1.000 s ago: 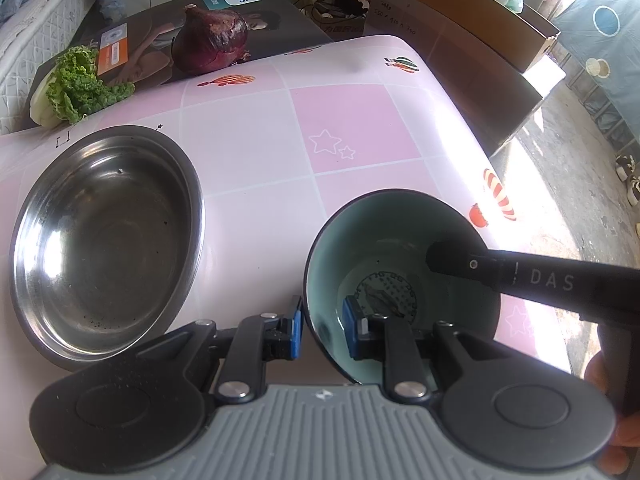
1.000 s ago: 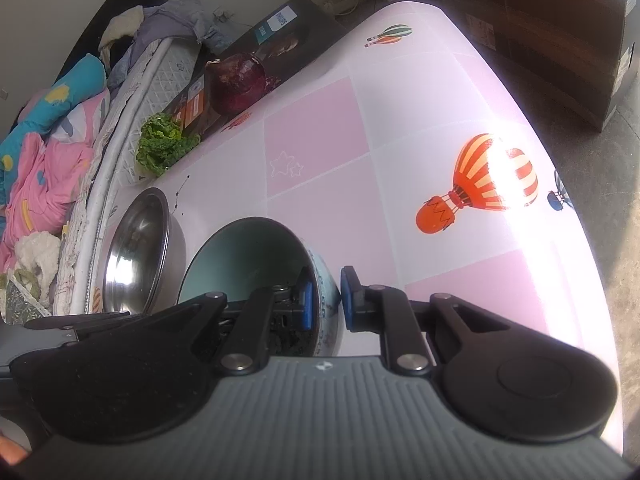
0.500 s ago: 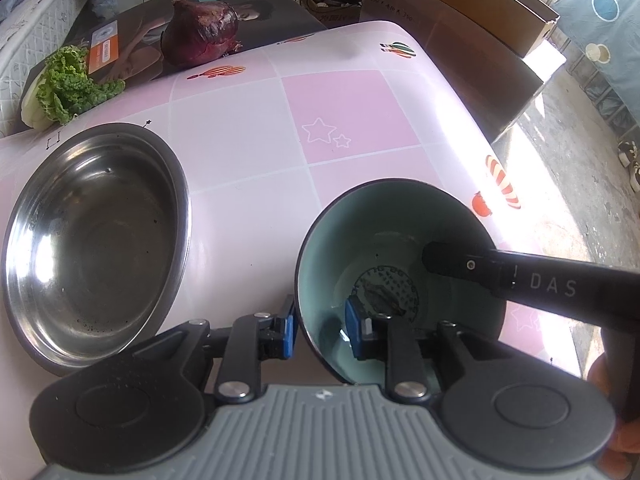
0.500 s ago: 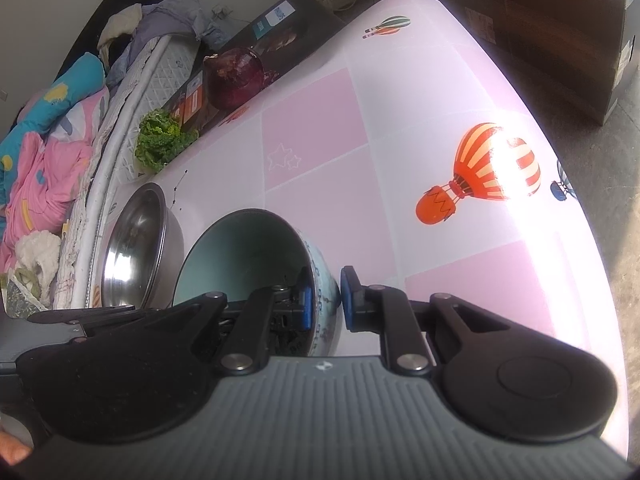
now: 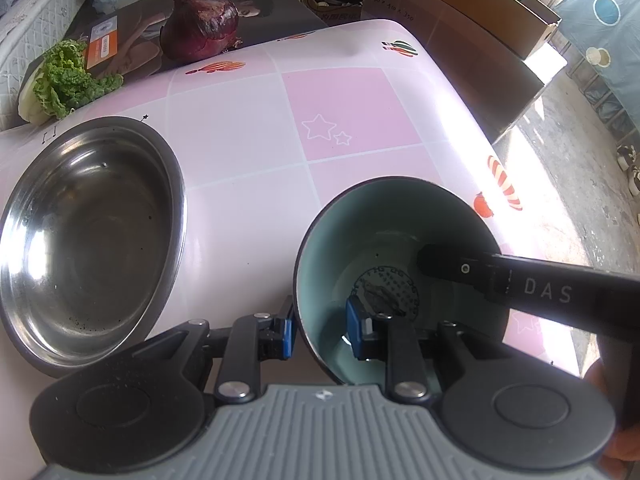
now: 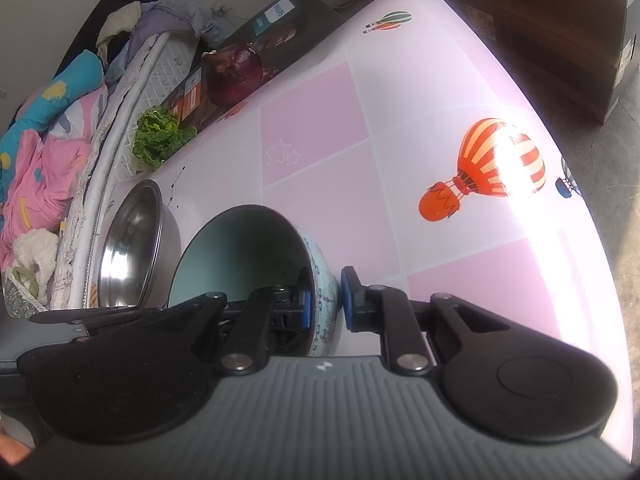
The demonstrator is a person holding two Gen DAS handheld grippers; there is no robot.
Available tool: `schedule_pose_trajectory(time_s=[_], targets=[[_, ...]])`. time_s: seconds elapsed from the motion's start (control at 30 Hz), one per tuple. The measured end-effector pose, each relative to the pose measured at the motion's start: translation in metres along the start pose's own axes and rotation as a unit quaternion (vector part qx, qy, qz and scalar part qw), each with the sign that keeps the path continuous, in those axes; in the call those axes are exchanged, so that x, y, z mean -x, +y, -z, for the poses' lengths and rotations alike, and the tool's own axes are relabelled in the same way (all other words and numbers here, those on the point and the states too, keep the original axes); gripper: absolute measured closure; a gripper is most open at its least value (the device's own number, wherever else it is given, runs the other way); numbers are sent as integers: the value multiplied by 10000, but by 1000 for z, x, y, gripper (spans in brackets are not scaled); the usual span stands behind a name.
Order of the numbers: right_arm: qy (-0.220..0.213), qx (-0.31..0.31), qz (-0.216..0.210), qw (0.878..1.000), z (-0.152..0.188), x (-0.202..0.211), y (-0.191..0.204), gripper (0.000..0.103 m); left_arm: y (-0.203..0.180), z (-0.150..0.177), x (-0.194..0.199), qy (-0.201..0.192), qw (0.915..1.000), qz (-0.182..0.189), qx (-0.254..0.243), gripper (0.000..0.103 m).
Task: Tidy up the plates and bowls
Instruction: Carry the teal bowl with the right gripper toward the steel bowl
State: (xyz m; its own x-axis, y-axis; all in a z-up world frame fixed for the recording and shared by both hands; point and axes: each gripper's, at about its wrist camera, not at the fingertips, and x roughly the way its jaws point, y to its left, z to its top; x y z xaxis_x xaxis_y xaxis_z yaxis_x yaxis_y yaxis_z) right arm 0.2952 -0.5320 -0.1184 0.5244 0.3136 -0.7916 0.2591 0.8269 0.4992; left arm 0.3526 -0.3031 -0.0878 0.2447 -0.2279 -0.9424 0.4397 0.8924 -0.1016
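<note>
Table (image 5: pixel 240 152), pink-and-white check cloth with balloon prints, fills both views. Dark box (image 5: pixel 140 36) at the 11 o'clock edge of the table in the left view, red onion (image 5: pixel 200 28) on it, lettuce (image 5: pixel 60 84) at its 9 o'clock end. Steel bowl (image 5: pixel 88 240) empty, upright, at 9 o'clock in the left view, apart from the teal bowl (image 5: pixel 392 248). Teal bowl sits at 3 o'clock of the steel one, dark rim, printed mark on the bottom. Left gripper (image 5: pixel 318 330) straddles the teal bowl's near rim at 6 o'clock, one finger outside, one inside; a gap shows between the inner pad and the wall, so not clamped. Right gripper (image 6: pixel 325 298) closed on the same bowl's wall at its 3 o'clock side, pads pressing both faces; in the left view its finger reaches over the rim into the bowl.
</note>
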Motion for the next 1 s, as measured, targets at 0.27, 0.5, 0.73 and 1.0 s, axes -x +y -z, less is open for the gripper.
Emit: schedule_pose_trajectory(time_s=[0.27, 0.5, 0.73, 1.0], targets=[[-1, -23, -14, 10000, 0, -2, -1, 88, -1, 0, 2, -27, 10000, 1, -13, 77], [5, -75, -29, 10000, -1, 0, -3, 88, -2, 0, 7, -90, 10000, 11, -21, 77], [5, -84, -34, 10000, -1, 0, -3, 88, -3, 1, 10, -137, 9999, -1, -50, 77], [6, -84, -35, 10000, -1, 0, -3, 88, -4, 1, 13, -172, 9998, -17, -67, 77]])
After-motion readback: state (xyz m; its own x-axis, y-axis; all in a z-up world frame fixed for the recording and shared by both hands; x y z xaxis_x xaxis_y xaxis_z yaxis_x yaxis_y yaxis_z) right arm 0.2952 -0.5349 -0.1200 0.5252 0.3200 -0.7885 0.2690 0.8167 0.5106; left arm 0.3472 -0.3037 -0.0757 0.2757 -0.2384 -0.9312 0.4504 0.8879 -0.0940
